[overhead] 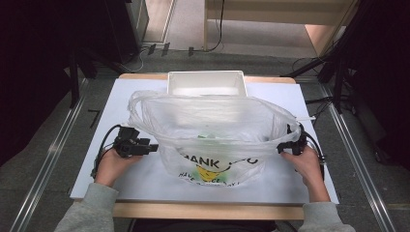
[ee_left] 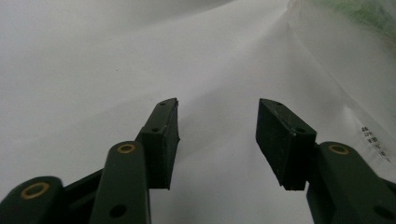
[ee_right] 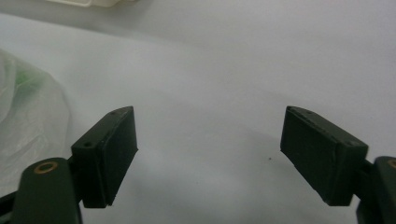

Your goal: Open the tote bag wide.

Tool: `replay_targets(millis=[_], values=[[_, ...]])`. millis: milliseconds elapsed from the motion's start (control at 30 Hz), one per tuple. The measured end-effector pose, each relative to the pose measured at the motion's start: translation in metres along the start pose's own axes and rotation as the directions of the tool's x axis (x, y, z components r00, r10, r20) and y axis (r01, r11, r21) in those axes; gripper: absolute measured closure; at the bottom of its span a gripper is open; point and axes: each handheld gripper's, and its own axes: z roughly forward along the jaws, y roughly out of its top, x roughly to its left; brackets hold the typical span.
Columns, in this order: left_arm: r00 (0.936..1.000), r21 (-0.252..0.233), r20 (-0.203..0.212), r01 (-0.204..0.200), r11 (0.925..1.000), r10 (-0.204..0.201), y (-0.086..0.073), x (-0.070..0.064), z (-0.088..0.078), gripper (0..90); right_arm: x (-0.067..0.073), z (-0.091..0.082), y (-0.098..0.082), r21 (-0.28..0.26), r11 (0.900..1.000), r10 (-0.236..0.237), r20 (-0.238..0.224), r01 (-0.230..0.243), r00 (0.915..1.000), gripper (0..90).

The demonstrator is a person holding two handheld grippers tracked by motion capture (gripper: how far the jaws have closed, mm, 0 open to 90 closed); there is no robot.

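- Translucent white plastic bag with yellow-green print (overhead: 212,130) – frame centre, standing open on white table (overhead: 145,183).
- Left gripper (overhead: 153,147) just beside bag's left edge, jaws apart, nothing between.
- Right gripper (overhead: 280,149) at bag's right rim, jaws apart; contact with the rim unclear.

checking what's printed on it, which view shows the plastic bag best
The high view: the whole plastic bag stands open on the table, its partial print facing the camera. The left gripper view catches a translucent side with a small label; the right gripper view shows a crinkled edge beside open tongs.
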Motion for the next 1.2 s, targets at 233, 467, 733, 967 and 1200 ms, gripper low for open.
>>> replay_targets(millis=[233,467,733,967,1200], values=[[0.9984,-0.011,0.055,0.015,0.9998,-0.014,0.0028,0.0004,0.0011,53.5,-0.0026,-0.0092,0.0012,-0.038,0.999,-0.010,-0.073,0.007,0.9973,25.0],[0.9982,-0.024,0.058,0.014,0.9996,-0.013,0.0064,-0.0002,-0.0006,54.2,-0.0060,-0.0095,0.0002,-0.047,0.999,0.004,-0.117,-0.009,0.9932,26.8],[0.9963,-0.023,0.083,0.023,0.9995,-0.021,0.0092,0.0028,-0.0015,44.6,-0.0028,-0.0085,0.0008,-0.044,0.999,-0.001,-0.123,-0.005,0.9924,25.9],[0.9958,-0.022,0.085,0.034,0.9992,-0.032,0.0090,0.0049,-0.0007,41.1,-0.0007,-0.0086,0.0015,-0.048,0.999,-0.014,-0.114,0.009,0.9934,28.4],[0.9941,-0.010,0.100,0.043,0.9990,-0.042,0.0096,0.0041,0.0004,40.4,-0.0025,-0.0100,0.0014,-0.057,0.998,-0.013,-0.102,0.008,0.9947,31.3]])
